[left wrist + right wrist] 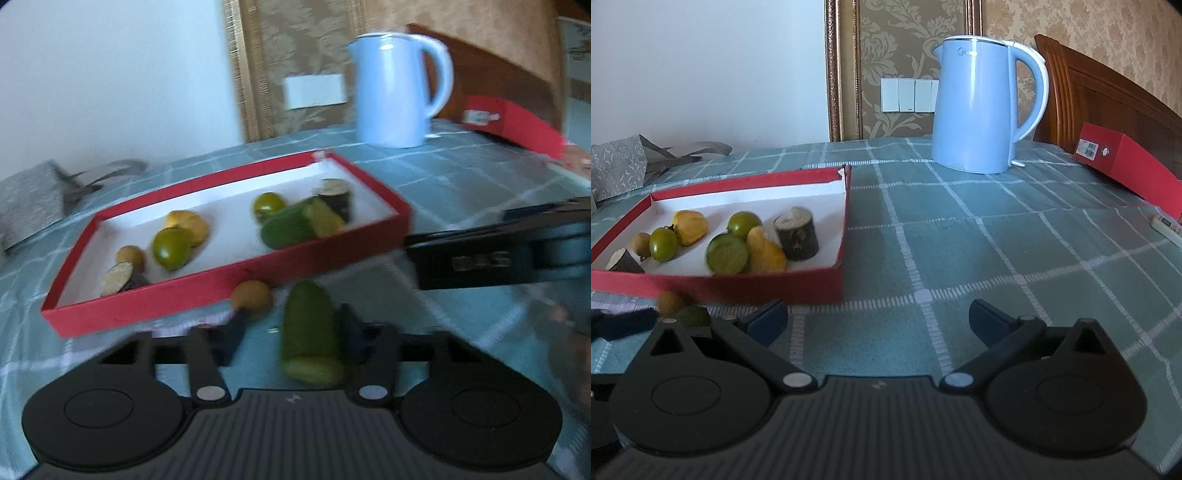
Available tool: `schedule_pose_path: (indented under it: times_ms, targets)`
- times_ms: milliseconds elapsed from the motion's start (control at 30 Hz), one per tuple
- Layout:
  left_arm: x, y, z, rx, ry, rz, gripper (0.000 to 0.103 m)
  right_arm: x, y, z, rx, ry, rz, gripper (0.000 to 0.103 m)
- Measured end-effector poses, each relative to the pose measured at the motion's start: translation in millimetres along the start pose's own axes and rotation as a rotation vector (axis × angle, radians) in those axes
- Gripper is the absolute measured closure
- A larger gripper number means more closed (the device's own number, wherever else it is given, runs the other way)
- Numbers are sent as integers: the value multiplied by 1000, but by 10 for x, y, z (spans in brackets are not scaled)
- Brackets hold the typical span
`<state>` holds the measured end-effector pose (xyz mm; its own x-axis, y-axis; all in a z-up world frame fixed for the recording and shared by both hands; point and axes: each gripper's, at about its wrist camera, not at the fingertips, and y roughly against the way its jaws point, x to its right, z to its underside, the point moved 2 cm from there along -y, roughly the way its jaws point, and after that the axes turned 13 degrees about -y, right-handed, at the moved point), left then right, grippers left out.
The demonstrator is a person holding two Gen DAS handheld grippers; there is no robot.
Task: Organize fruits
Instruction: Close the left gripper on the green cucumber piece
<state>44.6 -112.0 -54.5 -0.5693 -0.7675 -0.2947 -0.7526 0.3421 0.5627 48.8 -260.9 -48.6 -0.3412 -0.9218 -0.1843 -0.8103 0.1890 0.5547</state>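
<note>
A shallow red tray (207, 291) (746, 286) with a white inside holds several fruit and vegetable pieces: green limes, yellow pieces, a cucumber chunk and dark eggplant pieces. In front of it on the cloth lie a cucumber piece (312, 334) (692, 316) and a small brown round fruit (252, 298) (670, 302). My left gripper (291, 328) is open, its jaws either side of the cucumber piece, the right one close to it. My right gripper (879, 319) is open and empty over bare cloth to the right of the tray; it shows at the right of the left wrist view (491, 254).
A light blue kettle (986, 107) (397, 88) stands at the back of the table. A red box (1130, 166) (513, 123) lies at the back right, by a wooden chair back. A grey patterned bag (617, 166) sits at the back left. A teal checked cloth (997, 240) covers the table.
</note>
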Motion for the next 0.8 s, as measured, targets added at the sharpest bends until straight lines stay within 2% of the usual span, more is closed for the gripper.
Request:
schedule_pose_path:
  times_ms: [100, 333, 533, 667, 800]
  targets:
    - [51, 9, 9, 6, -37, -11, 71, 0, -15, 7, -4, 4, 6, 0]
    - [-10, 101, 67, 3, 2, 7, 71, 3, -48, 29, -17, 5, 14, 0]
    - [-109, 289, 138, 53, 32, 7, 71, -57, -49, 61, -21, 43, -11, 0]
    - [-318, 361, 229, 61, 86, -53, 71, -156, 11, 101, -6, 92, -79, 0]
    - [-599, 327, 324, 31, 162, -118, 71, -324, 98, 183, 26, 188, -149, 0]
